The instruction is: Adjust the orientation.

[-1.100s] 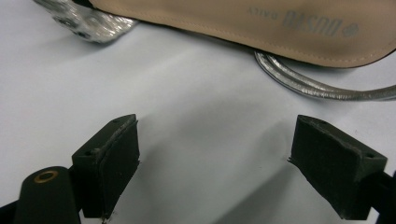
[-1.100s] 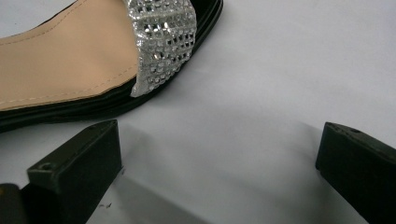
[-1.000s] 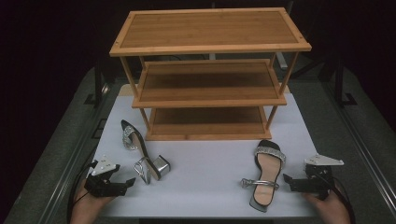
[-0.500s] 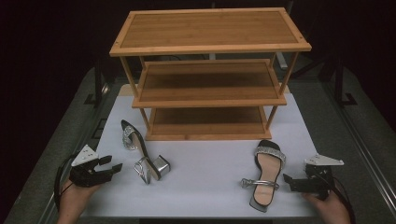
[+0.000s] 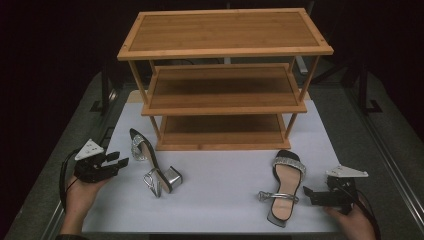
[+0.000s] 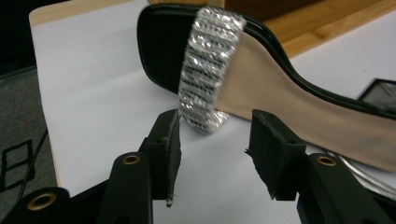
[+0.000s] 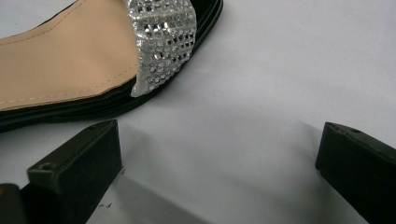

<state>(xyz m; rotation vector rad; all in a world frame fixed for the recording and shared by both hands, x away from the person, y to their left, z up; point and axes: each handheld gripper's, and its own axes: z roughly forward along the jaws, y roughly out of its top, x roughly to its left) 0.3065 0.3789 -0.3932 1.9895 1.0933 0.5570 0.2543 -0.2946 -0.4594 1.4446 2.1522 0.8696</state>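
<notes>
Black sandal (image 6: pixel 261 88): light, stiff sole; lies tipped on its side.
Hold: sequinned strap (image 6: pixel 210 65).
Left gripper (image 6: pixel 215 140): jaws half spread, just been closing, empty.
Right gripper (image 7: pixel 219 163): jaws spread.

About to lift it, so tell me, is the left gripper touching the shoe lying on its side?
Apart. In the left gripper view, the left gripper has white table between its open jaws and the shoe.

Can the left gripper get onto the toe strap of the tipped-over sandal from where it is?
Probably yes: the left gripper has been closing but is part open, lined up just short of the sparkly strap, with bare mat between.
</notes>
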